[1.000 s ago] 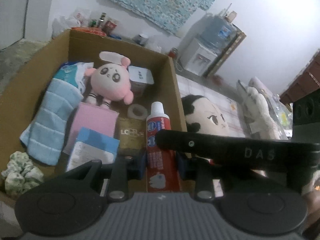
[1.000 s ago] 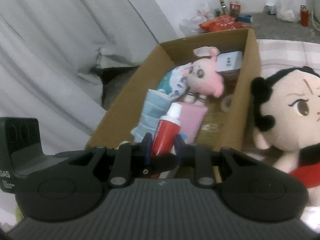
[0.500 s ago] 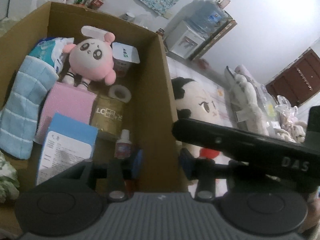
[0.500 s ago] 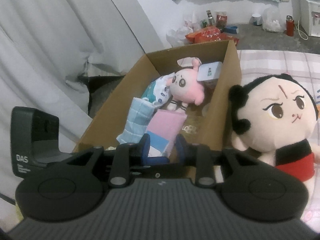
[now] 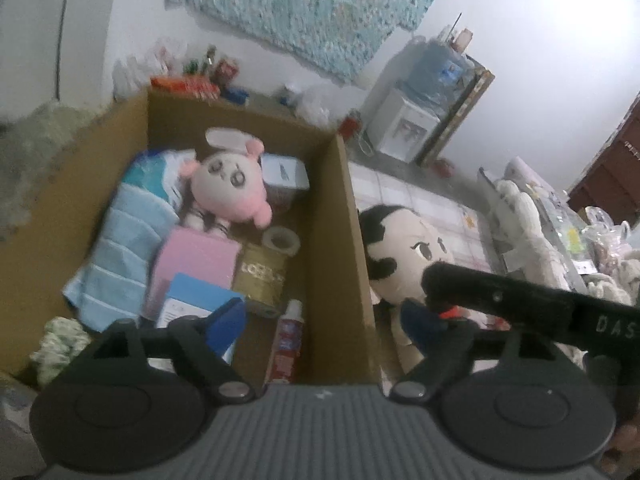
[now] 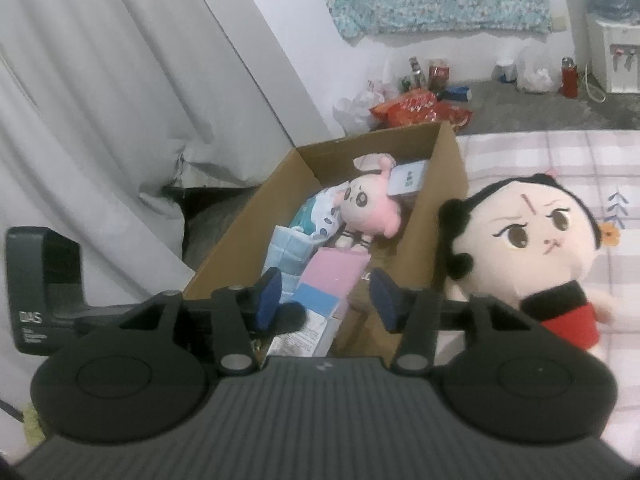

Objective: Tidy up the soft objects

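- Left gripper [image 5: 322,318] hangs over the near end of the cardboard box [image 5: 340,240], its jaws spread wide after just opening, nothing between the pads (they straddle the box's right wall).
- Inside the box, at its left wall, lies a folded light-blue towel [image 5: 116,256]; a pale-green scrunchie [image 5: 60,344] sits at the near left corner.
- Toward the box's far end sits a pink plush bunny [image 5: 230,186], with a pink box [image 5: 192,268] just in front of it.
- Along the box's right wall, near end, a red-and-white tube [image 5: 288,340] lies flat on the floor of the box, free of both tools.
- Right gripper [image 6: 324,300] hovers by the box's near end, jaws partly apart and just opening, empty.
- Outside the box, against its right wall, sits a black-haired plush doll [image 6: 532,248] in red.
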Motion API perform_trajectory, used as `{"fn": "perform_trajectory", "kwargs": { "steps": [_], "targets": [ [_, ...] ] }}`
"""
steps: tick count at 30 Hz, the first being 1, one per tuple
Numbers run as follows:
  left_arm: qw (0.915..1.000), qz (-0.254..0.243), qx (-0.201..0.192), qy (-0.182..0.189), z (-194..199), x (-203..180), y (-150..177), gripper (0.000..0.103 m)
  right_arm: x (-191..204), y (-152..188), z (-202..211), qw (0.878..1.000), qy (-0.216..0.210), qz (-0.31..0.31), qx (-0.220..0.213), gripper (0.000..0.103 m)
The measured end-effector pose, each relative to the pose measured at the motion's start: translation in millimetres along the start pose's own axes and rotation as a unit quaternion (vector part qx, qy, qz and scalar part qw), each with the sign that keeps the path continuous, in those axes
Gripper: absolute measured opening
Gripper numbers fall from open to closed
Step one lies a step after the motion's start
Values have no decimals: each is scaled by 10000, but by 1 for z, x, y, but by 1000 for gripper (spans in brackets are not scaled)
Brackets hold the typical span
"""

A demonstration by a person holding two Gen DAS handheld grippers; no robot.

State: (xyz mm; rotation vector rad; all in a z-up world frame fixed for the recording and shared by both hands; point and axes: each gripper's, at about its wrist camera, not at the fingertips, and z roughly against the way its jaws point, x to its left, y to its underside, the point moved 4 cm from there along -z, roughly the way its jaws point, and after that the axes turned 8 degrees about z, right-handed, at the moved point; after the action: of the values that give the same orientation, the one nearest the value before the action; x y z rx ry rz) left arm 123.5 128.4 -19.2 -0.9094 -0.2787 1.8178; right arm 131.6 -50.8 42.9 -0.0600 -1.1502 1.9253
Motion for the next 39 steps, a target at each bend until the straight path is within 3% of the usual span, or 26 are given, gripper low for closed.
{"fn": "perform_trajectory", "kwargs": {
  "steps": [3, 7, 12, 14, 17, 22, 27, 31, 39],
  "targets": [
    [9989, -261, -263, -271, 22, -9, 4, 100, 6, 5, 17, 9998, 68, -6, -163, 65],
    [9939, -596, -613, -696, 53, -15, 14, 103, 15, 14, 40, 9987, 308, -22, -410, 83],
    [9789, -1049, -1075, -1385, 86, -20, 31, 103, 28, 33, 51, 9959, 777, 50, -470, 94],
    [9779, -1175, -1015, -1404, 92, -19, 39, 103, 35, 42, 52, 9945, 956, 120, -417, 96],
    [9829, -1096, -647, -1331, 93, -14, 49, 103, 42, 53, 52, 9914, 1230, 202, -407, 102],
    [9811, -970, -309, -1644, 90, -6, 59, 103, 53, 66, 56, 9785, 1935, 542, -464, 102],
    [9694, -926, -722, -2156, 102, -1, 62, 103, 63, 72, 65, 9599, 2606, 866, -563, 102],
    [9647, -964, -971, -2251, 109, 0, 61, 103, 69, 75, 72, 9580, 2689, 771, -628, 102],
    [9721, -803, -824, -2043, 112, 8, 64, 103, 80, 87, 61, 9663, 2510, 563, -19, 102]
  ]
}}
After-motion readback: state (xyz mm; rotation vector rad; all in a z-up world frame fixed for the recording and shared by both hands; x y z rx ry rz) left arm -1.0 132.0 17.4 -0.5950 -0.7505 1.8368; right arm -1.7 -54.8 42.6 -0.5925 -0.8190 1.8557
